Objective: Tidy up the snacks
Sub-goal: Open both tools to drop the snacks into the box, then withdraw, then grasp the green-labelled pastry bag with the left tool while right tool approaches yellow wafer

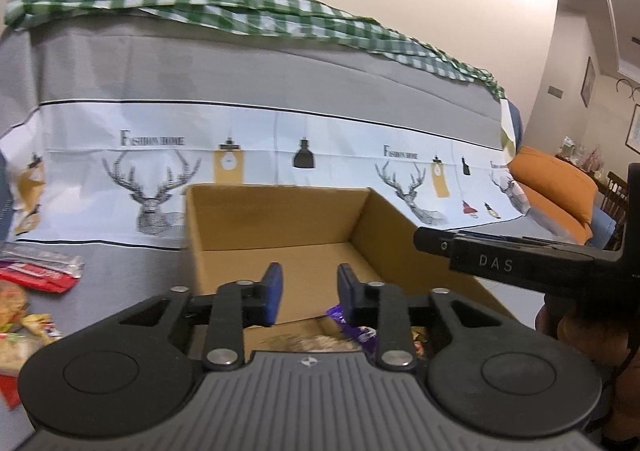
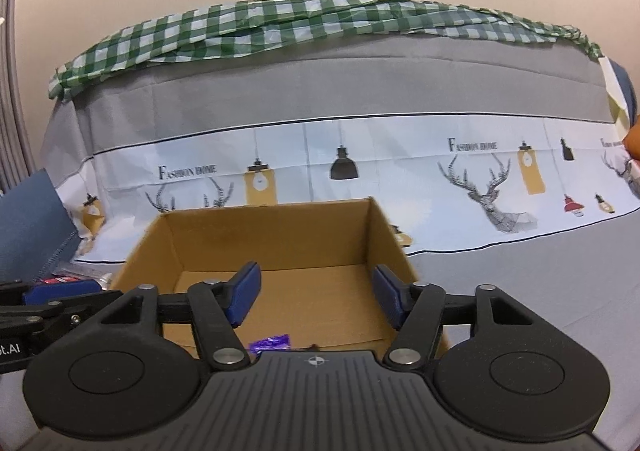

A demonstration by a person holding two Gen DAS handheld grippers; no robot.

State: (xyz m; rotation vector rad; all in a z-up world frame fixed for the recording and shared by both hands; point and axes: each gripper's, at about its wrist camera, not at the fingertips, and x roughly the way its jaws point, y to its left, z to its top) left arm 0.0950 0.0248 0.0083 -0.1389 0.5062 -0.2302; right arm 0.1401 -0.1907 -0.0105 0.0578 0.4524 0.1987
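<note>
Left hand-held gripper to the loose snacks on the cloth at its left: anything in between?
Nothing visible. The left hand-held gripper is open and empty over the cardboard box; the snack packets lie on the bare cloth left of it, outside the box.

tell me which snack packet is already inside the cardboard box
The purple packet, lying at the near end of the cardboard box. The red packets and others lie outside, left of it.

You see a matt cardboard box [image 1: 280, 219], glossy plastic snack wrappers [image 1: 38, 271], and a smooth printed cloth [image 2: 400, 155].
</note>
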